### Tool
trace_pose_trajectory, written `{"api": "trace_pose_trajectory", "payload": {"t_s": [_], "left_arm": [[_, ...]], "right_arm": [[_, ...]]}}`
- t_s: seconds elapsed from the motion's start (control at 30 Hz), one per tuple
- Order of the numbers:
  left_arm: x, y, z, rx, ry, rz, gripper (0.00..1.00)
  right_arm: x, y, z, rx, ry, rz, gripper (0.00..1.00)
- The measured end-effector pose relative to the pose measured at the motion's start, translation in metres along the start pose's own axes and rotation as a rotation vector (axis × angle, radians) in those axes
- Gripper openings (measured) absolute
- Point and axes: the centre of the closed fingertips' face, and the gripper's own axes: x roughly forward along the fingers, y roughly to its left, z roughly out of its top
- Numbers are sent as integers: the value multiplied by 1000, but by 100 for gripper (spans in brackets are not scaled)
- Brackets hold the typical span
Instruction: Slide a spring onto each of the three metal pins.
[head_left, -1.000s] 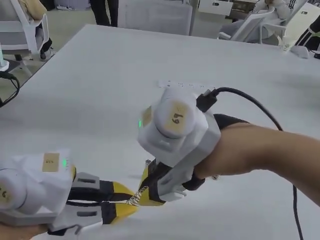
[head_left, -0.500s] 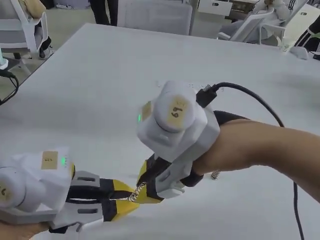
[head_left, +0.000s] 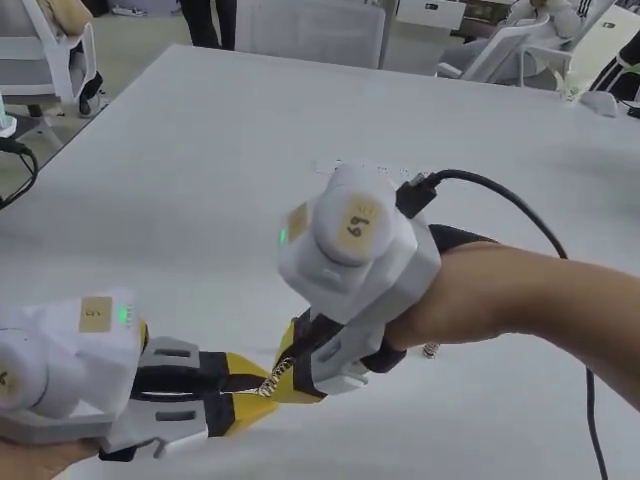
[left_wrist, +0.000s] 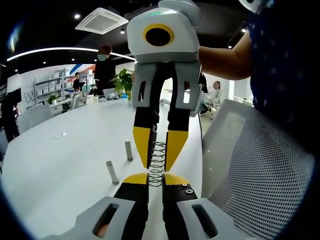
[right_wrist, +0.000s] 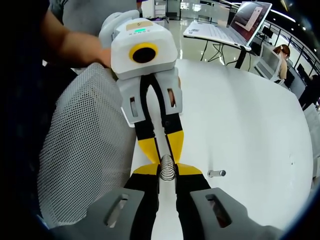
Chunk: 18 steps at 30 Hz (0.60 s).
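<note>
Spring, frame centre, clenched at one end by the left tongs and at the other by the right tongs. Probable step: handover. The next move likely calls for aligning it over the bare pin, lower left, standing on the table.

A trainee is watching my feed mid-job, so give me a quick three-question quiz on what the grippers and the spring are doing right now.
1. True or false: the spring lies loose on the table.
2. What holds the spring? A) the left gripper alone B) the right gripper alone C) both grippers
3. Fill in: in the left gripper view, the nearer upright pin is ____ (bare or sprung).
Key: 1 false; 2 C; 3 bare.
</note>
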Motion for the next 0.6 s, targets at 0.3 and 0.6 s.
{"api": "trace_pose_trajectory", "payload": {"t_s": [0.3, 0.6], "left_arm": [[3, -1, 3, 0, -7, 1, 2], [7, 0, 5, 6, -13, 7, 3]], "right_arm": [[-1, 0, -2, -1, 13, 5, 8], [-3, -2, -3, -4, 37, -5, 8]]}}
